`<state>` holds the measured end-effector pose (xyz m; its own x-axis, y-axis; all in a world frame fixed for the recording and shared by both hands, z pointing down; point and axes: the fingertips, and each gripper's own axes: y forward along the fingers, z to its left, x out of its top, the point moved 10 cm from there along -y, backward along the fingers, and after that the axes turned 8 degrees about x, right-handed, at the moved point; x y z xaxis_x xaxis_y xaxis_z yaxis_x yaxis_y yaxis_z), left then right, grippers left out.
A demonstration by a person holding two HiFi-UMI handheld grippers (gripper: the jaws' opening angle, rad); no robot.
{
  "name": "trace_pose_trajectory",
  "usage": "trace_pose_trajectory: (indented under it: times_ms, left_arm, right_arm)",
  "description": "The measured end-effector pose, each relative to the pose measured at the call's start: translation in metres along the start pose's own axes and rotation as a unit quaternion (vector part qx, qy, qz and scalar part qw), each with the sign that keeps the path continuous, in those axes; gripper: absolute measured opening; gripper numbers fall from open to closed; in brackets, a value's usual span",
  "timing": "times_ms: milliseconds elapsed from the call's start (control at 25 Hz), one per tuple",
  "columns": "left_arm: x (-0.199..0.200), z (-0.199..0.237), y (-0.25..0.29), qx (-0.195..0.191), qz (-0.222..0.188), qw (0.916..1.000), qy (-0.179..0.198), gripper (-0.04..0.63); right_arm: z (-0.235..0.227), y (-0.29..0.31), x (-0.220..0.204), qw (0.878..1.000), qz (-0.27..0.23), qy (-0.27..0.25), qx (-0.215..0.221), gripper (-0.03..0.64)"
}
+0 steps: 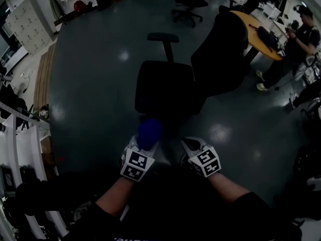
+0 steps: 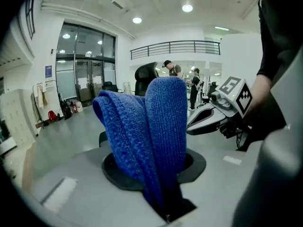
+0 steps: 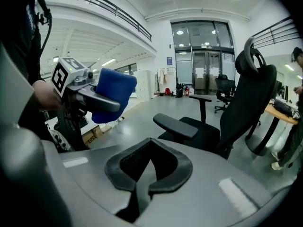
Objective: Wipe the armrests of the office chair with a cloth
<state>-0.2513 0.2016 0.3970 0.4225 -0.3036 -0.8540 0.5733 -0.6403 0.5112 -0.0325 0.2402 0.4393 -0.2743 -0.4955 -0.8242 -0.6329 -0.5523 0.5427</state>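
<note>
A black office chair stands just ahead of me on the dark floor, its backrest to the right. One armrest shows on the far side. In the right gripper view the near armrest and the far armrest both show. My left gripper is shut on a folded blue cloth, held in front of the seat and apart from the chair. The cloth stands up out of the left gripper. My right gripper, beside it, is shut and holds nothing.
A person stands at the right by a round orange table. Another office chair stands at the back. White shelving and clutter line the left edge. Open floor lies left of the chair.
</note>
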Motion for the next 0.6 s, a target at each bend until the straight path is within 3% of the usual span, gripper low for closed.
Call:
trace_pose_trajectory:
  times_ms: [240,600]
  left_arm:
    - [0.003,-0.03,-0.025,-0.015,-0.02,0.9982,-0.054,0.143]
    - [0.054,-0.061,-0.04,0.0,-0.058,0.9957,-0.072,0.143]
  right_arm:
    - [0.006,-0.025,0.015,0.999,-0.027,-0.017,0.036,0.005]
    - [-0.011,-0.092,0.046,0.993,-0.084,-0.028,0.084,0.005]
